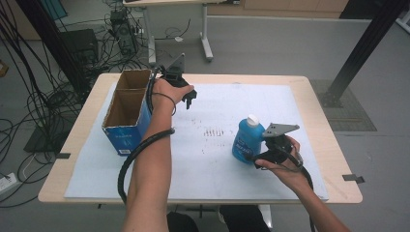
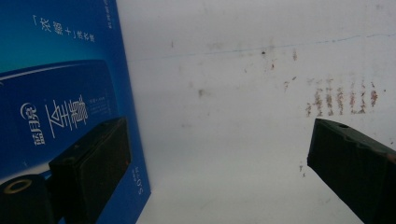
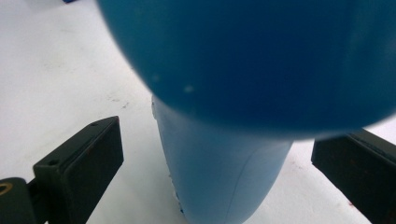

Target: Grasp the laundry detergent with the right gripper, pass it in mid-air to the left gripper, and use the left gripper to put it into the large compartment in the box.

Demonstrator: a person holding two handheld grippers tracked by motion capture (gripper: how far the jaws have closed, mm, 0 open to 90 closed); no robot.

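One bottle point(image 1: 247, 139) stands between my right tool's point(image 1: 255, 157) spread jaws. One box point(image 1: 126, 112) sits just beside my left tool point(image 1: 190, 98), also spread.

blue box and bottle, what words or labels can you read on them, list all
blue box, large white characters in the left gripper view: "至尊"
blue box, logo beside them: "蓝月亮"
blue box, small line at the top: starts "洗", rest too small to read
blue box, small print along its edge: too blurred to read
blue box, white mark in the high view: too small to read
blue bottle, label print: too small to read
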